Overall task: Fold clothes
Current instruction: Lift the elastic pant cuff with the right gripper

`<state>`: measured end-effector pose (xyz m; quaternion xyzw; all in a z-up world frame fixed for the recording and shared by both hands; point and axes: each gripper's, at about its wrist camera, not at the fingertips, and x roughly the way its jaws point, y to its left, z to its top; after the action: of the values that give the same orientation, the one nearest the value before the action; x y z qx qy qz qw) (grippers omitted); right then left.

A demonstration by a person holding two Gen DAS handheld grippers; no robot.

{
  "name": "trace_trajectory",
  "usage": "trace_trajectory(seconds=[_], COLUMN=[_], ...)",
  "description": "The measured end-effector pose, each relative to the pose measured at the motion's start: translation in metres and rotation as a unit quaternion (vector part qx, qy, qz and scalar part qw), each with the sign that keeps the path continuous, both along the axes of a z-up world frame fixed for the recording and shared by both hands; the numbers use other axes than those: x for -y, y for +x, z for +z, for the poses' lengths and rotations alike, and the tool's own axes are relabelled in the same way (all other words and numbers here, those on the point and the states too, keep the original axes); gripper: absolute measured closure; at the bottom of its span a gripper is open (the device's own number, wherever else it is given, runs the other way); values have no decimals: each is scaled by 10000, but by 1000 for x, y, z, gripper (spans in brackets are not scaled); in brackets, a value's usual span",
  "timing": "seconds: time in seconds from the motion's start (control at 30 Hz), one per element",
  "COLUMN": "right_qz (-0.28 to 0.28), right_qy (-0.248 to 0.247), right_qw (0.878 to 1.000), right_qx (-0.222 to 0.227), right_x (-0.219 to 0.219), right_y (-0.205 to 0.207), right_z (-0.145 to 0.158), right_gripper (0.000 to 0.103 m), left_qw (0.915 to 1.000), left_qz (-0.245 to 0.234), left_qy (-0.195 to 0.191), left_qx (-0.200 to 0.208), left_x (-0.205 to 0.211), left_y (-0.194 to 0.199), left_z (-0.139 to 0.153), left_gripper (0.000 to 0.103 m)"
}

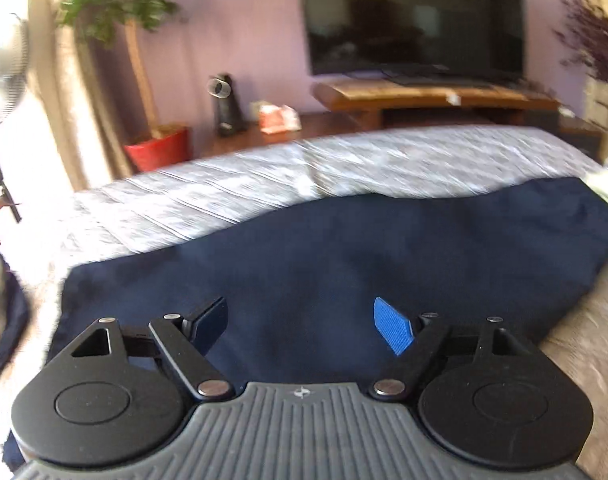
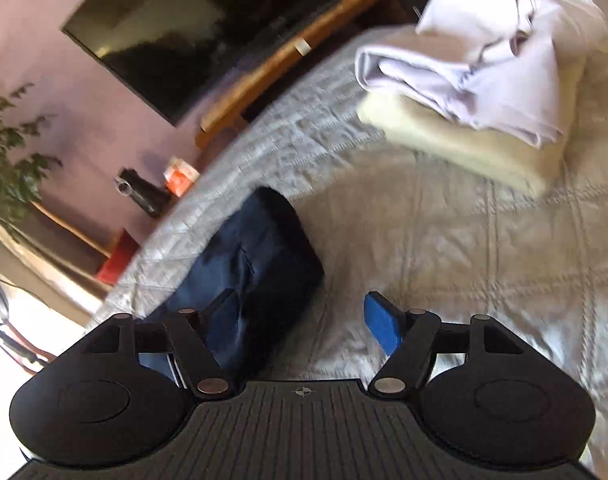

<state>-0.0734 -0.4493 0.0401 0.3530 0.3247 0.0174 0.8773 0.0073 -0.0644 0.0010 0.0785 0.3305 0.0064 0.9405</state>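
Fingers [image 1: 394, 330] apart, navy garment [image 1: 324, 248], folded stack [image 2: 484, 120]

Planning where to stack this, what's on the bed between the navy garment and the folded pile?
Only bare quilted bedspread separates the navy garment from the folded pile, seen in the right wrist view.

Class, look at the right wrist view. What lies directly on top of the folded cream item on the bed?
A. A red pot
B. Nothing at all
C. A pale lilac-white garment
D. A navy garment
C: a pale lilac-white garment sits loosely bundled on the folded cream item, while the navy garment lies apart on the bedspread, nearer the camera.
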Motion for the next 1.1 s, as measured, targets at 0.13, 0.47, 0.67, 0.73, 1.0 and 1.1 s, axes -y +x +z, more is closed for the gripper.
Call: trace_trajectory(seconds=[0.13, 0.47, 0.67, 0.73, 1.0, 1.1], right_qz=[546, 549, -86, 66, 599, 1187], right_qy=[-446, 1065, 2071, 1484, -8, -598], right_qw=[9971, 9926, 9779, 9889, 9924, 9782], right_qx=[276, 178, 263, 75, 1074, 1596], right_x=[-9, 1, 12, 1, -44, -89], right_y=[24, 34, 27, 32, 34, 31], right_z=[-2, -21, -36, -29, 40, 76], right_gripper=[23, 59, 62, 69, 87, 87], left_qw=[9989, 9987, 9980, 9983, 9980, 9974], left_qz=[-17, 112, 157, 130, 91, 154], left_qy=[-30, 1, -195, -112, -168, -345], left_qx=[-468, -500, -585, -558, -604, -612], left_x=[1, 0, -7, -4, -8, -13], left_y=[7, 7, 9, 6, 10, 10], left_z=[-13, -17, -18, -17, -18, -16], left_gripper=[22, 10, 9, 9, 9, 13])
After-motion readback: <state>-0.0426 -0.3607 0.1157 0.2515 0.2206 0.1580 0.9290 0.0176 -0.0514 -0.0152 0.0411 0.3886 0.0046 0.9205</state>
